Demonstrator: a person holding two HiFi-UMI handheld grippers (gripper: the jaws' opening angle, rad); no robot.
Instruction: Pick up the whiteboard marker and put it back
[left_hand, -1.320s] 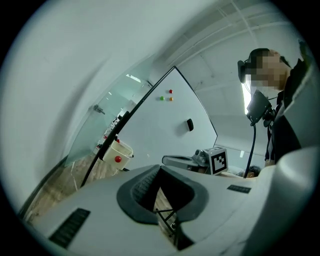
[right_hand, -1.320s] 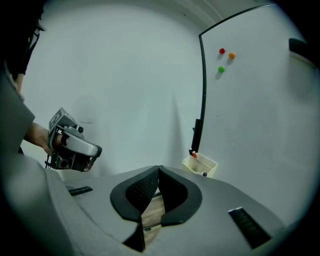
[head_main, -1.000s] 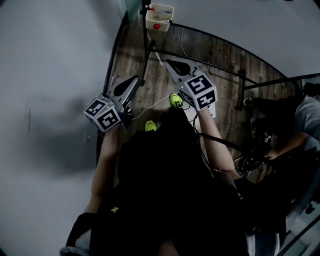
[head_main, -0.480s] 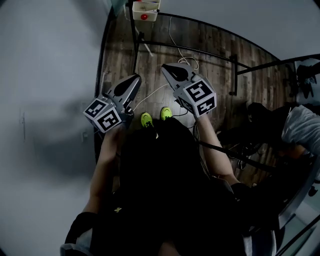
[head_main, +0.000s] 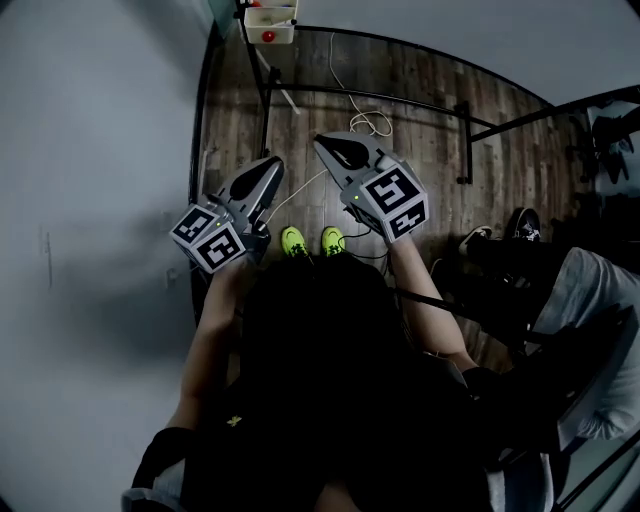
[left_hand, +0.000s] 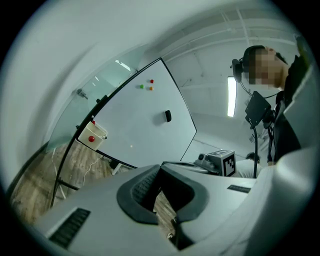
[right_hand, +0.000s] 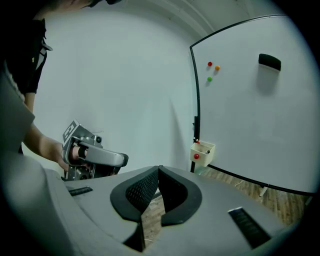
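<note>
No whiteboard marker shows plainly in any view. A small white box (head_main: 268, 20) with a red round thing hangs at the whiteboard's lower corner, also seen as the box (left_hand: 92, 134) and the box (right_hand: 201, 152). The whiteboard (right_hand: 250, 115) carries a black eraser (right_hand: 270, 61) and small coloured magnets (right_hand: 210, 71). My left gripper (head_main: 272, 165) and right gripper (head_main: 325, 143) are held side by side over the wooden floor, well short of the box. Both pairs of jaws meet at the tips with nothing between them, the left gripper (left_hand: 160, 167) and the right gripper (right_hand: 159, 170) alike.
The whiteboard's black stand legs (head_main: 400, 100) run across the wood floor (head_main: 430, 110), with a white cable (head_main: 375, 122) lying by them. A grey wall (head_main: 90, 200) is at the left. Another person (head_main: 590, 300) sits at the right, a shoe (head_main: 525, 225) near the stand.
The person has stepped forward over the floor with both grippers held ahead. The white box has slid toward the picture's upper left. Both grippers stayed shut.
</note>
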